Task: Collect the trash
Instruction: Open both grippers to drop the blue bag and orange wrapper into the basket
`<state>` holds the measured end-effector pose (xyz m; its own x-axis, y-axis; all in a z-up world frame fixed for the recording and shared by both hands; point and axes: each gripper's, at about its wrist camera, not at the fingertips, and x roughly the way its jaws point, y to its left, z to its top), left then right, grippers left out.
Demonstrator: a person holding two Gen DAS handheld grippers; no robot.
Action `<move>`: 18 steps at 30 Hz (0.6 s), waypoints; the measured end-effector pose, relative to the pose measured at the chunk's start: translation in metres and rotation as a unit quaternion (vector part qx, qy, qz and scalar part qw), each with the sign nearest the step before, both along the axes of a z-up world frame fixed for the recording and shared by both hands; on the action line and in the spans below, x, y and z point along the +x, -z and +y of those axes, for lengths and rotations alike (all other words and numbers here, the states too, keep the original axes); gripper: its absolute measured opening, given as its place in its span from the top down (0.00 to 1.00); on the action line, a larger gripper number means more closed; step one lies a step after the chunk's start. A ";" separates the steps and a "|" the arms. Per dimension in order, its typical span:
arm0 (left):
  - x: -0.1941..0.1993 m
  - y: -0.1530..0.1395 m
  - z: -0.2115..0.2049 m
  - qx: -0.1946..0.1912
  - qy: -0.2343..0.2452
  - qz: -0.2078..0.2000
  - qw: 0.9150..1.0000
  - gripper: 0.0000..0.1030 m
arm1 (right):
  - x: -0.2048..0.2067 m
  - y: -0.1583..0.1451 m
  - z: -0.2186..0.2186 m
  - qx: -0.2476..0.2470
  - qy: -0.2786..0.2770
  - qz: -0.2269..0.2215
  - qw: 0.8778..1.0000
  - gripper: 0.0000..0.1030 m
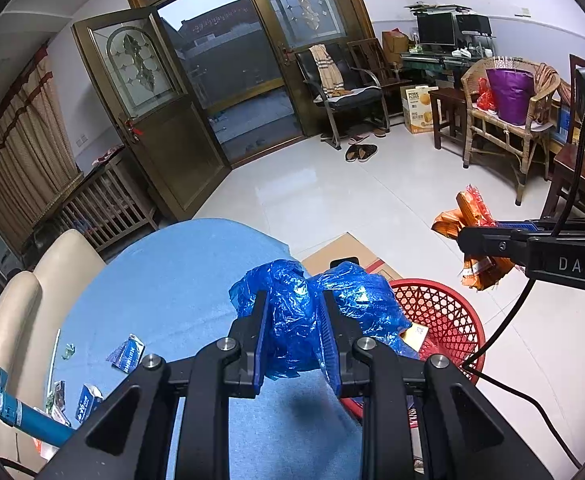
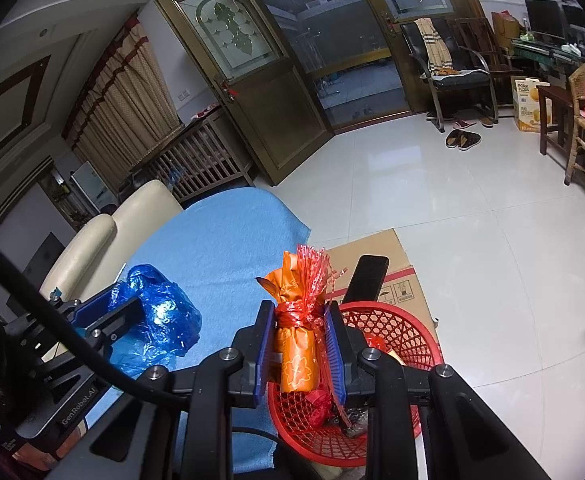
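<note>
Blue cloth [image 1: 172,280] is spread over the bench, and small wrappers [image 1: 126,354] and a blue tube [image 1: 32,420] are scattered at its near left. A cream chair [image 1: 24,320] is pushed against the bench's left side. White floor tiles [image 1: 332,200] are seen beyond, with an open glazed door [image 1: 144,92] at the far side and a wicker chair [image 1: 504,120] at the far right. A flattened cardboard box [image 2: 376,264] is laid on the floor just right of the bench, and a red mesh basket [image 2: 404,332] is set on it, with some scraps already inside.

The left claw [image 1: 296,320] is held level over the bench's right edge, beside the basket, its jaws closed on a crumpled blue plastic bag [image 1: 292,312] that bulges out on both sides of the pads.

The right claw [image 2: 300,340] is held over the near-left rim of the basket, its jaws pressed against an orange wrapped packet [image 2: 296,356] tied with red ribbon [image 2: 294,316]. The packet is gripped upright, its frilled top above the fingertips and its lower end above the basket's mesh.
</note>
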<state>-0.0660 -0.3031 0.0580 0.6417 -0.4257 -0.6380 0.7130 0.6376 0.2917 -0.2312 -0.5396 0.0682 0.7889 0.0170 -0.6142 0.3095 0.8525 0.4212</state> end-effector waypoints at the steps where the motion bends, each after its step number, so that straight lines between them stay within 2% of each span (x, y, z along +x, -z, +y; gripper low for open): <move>1: 0.001 0.000 0.000 0.000 0.000 0.000 1.000 0.75 | 0.000 0.000 0.000 -0.001 0.000 0.001 1.000 0.74; 18: 0.005 0.008 -0.004 0.005 0.000 0.013 1.000 0.75 | 0.004 0.003 -0.001 0.007 0.000 0.011 1.000 0.74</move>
<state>-0.0606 -0.3071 0.0505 0.6247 -0.4196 -0.6585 0.7204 0.6352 0.2787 -0.2273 -0.5410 0.0651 0.7756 0.0253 -0.6307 0.3185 0.8470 0.4256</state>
